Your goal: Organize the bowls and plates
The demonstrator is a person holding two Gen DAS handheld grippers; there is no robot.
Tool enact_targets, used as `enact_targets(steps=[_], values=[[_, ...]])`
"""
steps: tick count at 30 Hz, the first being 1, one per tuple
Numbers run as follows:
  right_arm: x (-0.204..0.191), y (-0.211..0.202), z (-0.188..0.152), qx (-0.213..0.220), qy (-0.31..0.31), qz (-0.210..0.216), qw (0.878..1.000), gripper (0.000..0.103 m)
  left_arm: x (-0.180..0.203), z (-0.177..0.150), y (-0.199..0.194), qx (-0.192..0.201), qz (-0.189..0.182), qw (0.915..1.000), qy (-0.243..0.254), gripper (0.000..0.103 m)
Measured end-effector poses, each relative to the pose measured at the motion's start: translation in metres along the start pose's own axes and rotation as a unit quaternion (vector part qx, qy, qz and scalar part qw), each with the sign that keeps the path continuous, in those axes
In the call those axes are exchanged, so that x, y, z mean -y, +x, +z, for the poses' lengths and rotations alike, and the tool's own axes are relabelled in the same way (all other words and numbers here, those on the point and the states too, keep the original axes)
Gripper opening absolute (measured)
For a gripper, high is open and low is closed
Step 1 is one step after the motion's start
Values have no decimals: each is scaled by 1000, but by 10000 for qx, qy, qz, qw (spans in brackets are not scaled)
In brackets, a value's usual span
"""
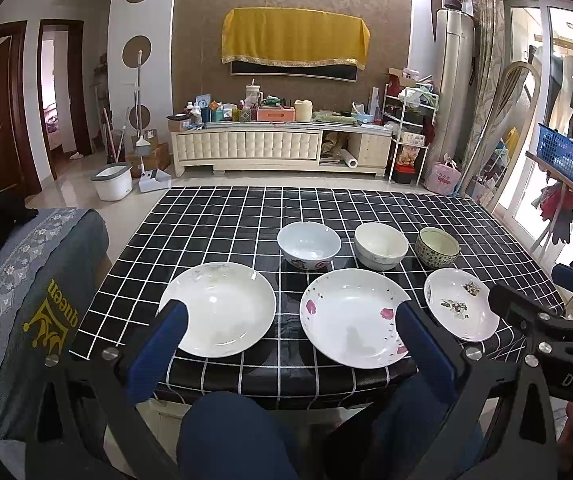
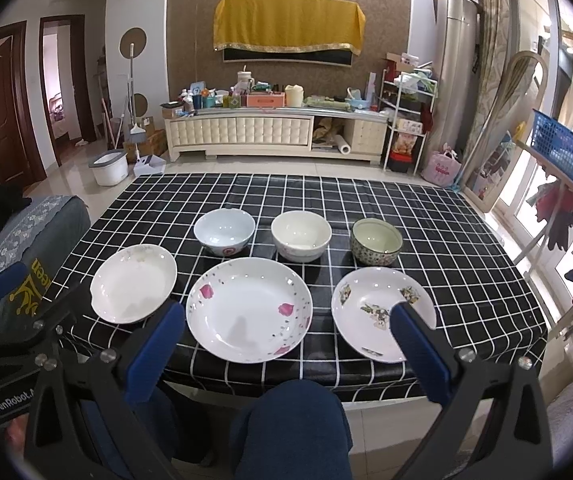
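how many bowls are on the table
3, in a row behind the plates: a pale blue bowl at left, a cream bowl in the middle, and a green patterned bowl at right. None appears hidden; the whole checked table is visible.

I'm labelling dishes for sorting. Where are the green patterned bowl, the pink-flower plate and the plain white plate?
green patterned bowl point(image 2: 377, 254), right wrist view, on its outer wall.
pink-flower plate point(image 2: 246, 312), right wrist view, on its bare white centre.
plain white plate point(image 1: 222, 304), left wrist view, on its centre.
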State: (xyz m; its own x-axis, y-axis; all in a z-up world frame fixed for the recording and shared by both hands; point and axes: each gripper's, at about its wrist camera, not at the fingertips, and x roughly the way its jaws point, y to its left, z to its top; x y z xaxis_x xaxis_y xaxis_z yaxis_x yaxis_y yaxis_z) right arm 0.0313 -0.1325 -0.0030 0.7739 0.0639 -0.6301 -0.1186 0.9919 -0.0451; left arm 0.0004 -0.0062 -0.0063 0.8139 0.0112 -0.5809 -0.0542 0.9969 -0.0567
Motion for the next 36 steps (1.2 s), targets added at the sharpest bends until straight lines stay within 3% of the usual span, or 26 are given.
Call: enact_targets(steps=[24,36], values=[[-1,6,-1,-77,-40,13,10000,103,0,-1,2,-22,10,10000,23,103],[-12,26,25,122,-179,22,9998,103,-17,19,18,-48,124,9999,-101,103]])
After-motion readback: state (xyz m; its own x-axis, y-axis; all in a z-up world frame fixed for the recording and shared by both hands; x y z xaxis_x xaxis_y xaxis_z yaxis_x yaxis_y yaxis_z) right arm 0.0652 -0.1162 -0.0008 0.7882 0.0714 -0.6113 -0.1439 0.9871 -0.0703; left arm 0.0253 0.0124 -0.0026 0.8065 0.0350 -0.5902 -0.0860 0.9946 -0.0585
